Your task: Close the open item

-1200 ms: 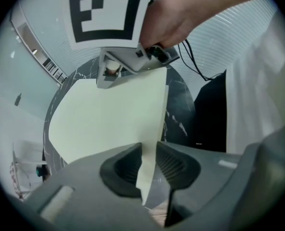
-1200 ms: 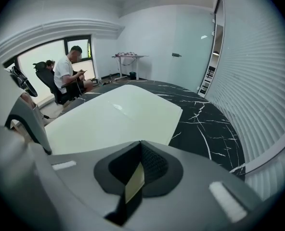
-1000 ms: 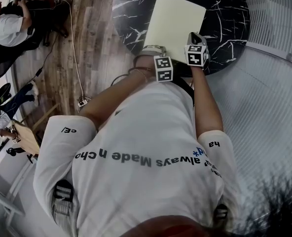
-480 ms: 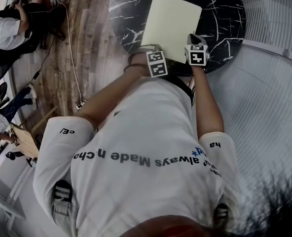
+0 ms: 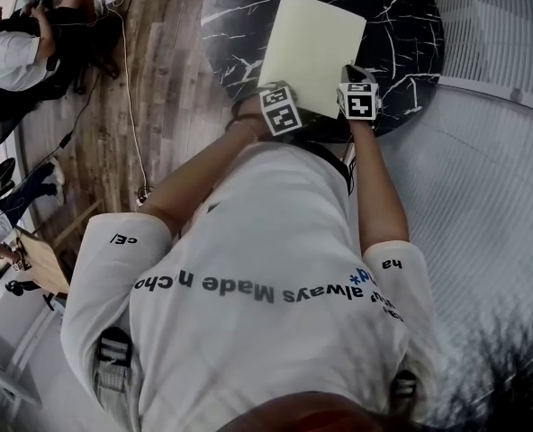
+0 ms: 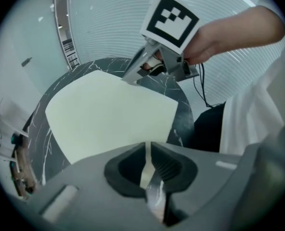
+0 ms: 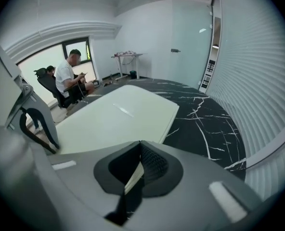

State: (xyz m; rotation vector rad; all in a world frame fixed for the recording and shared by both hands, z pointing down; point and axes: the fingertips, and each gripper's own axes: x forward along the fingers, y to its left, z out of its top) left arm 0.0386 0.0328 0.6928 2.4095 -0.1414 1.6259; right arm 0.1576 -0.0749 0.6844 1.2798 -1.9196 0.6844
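Just closed the left tool (image 6: 148, 150) onto the 7 o'clock corner of the pale folder (image 5: 311, 48), flat on the dark surface (image 5: 402, 25), with the right tool (image 7: 138, 146) pinching at 5 o'clock; probably ready for folding shut.

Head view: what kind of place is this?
Probably an office or meeting lounge: a round black marble table holding a folder, a wood floor with trailing cables, and a person seated off to the side.

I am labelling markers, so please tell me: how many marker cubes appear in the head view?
2. One cube is at the pale folder's near left corner, the other at its near right corner. None seems hidden.
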